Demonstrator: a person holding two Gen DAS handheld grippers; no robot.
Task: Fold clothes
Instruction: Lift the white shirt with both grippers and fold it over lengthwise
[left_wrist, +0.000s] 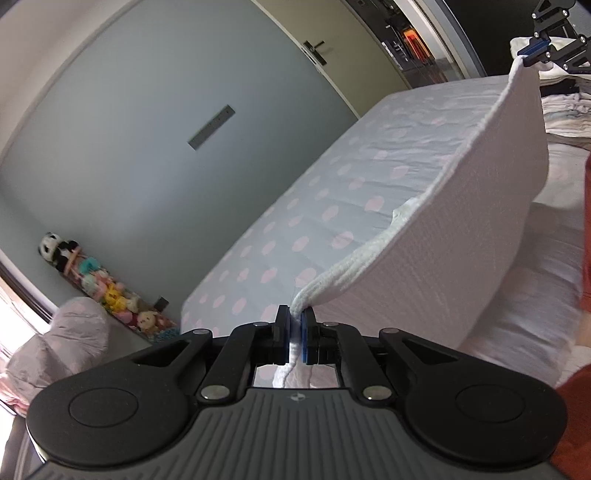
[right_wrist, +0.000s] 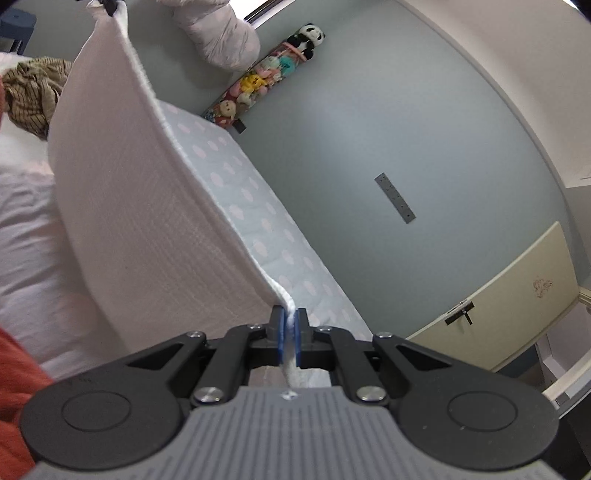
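Observation:
A white waffle-textured cloth (left_wrist: 461, 206) hangs stretched in the air above the bed, held by its top edge between the two grippers. My left gripper (left_wrist: 294, 321) is shut on one corner of it. My right gripper (right_wrist: 290, 325) is shut on the other corner; it also shows in the left wrist view (left_wrist: 532, 55) at the top right. The cloth (right_wrist: 140, 192) runs from the right gripper up to the left gripper (right_wrist: 109, 7) at the top left. The cloth's lower part hangs toward the bed.
The bed (left_wrist: 332, 192) has a light sheet with pink dots. A stack of folded clothes (left_wrist: 565, 103) lies at its far side. A striped brown garment (right_wrist: 33, 92) lies crumpled on the bed. A pillow (right_wrist: 221, 37), plush toys (right_wrist: 258, 81) along the wall, a door (right_wrist: 498, 299).

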